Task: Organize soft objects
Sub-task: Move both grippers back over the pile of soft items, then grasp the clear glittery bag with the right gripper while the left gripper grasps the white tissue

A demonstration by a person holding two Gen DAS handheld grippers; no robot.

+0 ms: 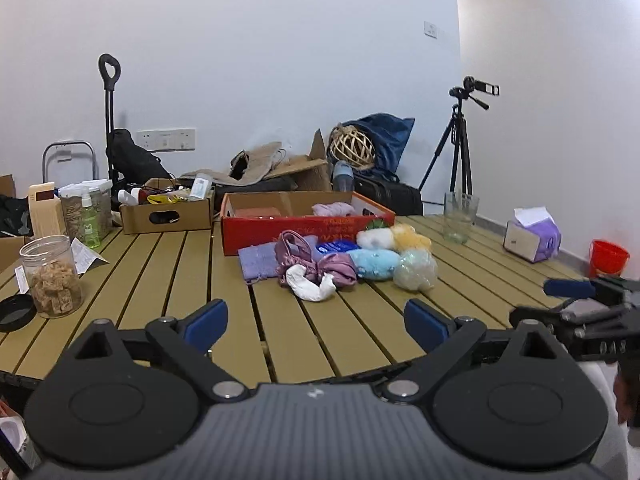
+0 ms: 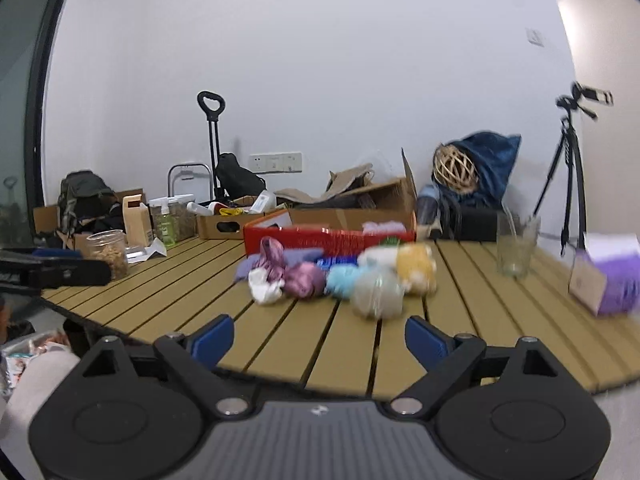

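A pile of soft things lies mid-table in front of a red cardboard box (image 1: 280, 229): a lilac cloth (image 1: 256, 261), a white sock (image 1: 314, 286), purple satin pieces (image 1: 338, 270), a blue plush (image 1: 374, 264), a pale mesh puff (image 1: 416, 270), white and yellow plush (image 1: 394, 238). The box holds a pink cloth (image 1: 332, 209). My left gripper (image 1: 316, 326) is open and empty above the near table edge, short of the pile. My right gripper (image 2: 320, 340) is open and empty, also short of the pile (image 2: 340, 276); it shows at the left wrist view's right edge (image 1: 580, 300).
A jar of brown cubes (image 1: 52, 276) with its black lid (image 1: 16, 312) stands at the left. A brown box of bottles (image 1: 168, 212) sits at the back left. An empty glass (image 1: 460, 218) and a purple tissue box (image 1: 534, 238) stand at the right. A red bucket (image 1: 608, 258) is beyond the table.
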